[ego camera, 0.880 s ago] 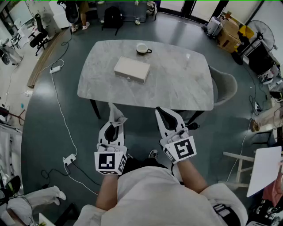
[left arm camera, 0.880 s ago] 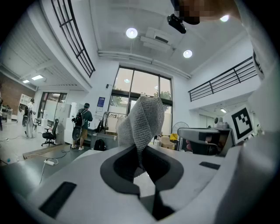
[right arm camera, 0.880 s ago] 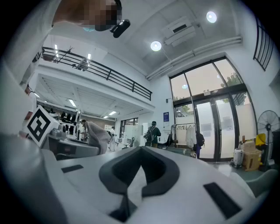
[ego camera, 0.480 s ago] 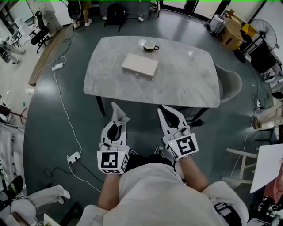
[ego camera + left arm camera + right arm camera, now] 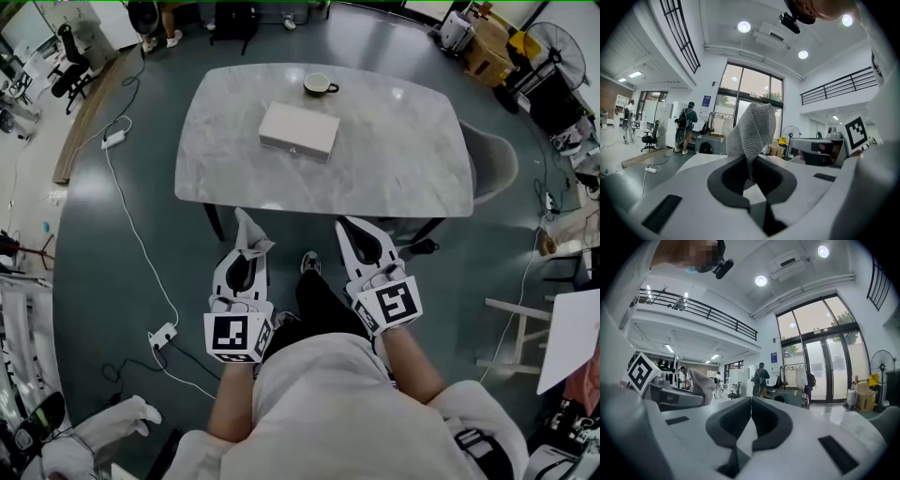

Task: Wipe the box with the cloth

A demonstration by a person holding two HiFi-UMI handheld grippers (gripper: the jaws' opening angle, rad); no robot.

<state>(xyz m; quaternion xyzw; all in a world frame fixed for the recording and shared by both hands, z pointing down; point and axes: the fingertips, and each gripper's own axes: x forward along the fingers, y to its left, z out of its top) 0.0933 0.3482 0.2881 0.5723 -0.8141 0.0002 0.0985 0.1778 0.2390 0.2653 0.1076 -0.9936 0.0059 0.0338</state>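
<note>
Since the earlier frames the person has stepped forward: a dark trouser leg and shoe [image 5: 310,265] now show between the two grippers, and the counter [image 5: 394,159] sits a little higher in the head view, while both grippers keep much the same low, side-by-side pose in front of the body. The left gripper [image 5: 246,258] pinches a grey knitted cloth [image 5: 247,234] between its jaws; in the left gripper view the cloth [image 5: 752,129] stands up out of the closed dark pads of that gripper [image 5: 752,164] in a folded peak. The right gripper [image 5: 349,232] is pressed together with nothing in it, and in the right gripper view its pads [image 5: 751,411] meet along a thin seam. Both grippers hang over the grey floor [image 5: 112,244], short of the counter's near edge and not touching it. The beige flat box [image 5: 299,131] lies closed on the pale marble counter, toward its far side and slightly left of the middle, turned a little askew, well apart from both grippers. Just beyond the box stands a dark cup on a saucer [image 5: 319,84], near but not touching it. A grey chair [image 5: 492,164] is tucked at the counter's right end, and a white power strip [image 5: 161,336] with its cable lies on the floor to the left.
</note>
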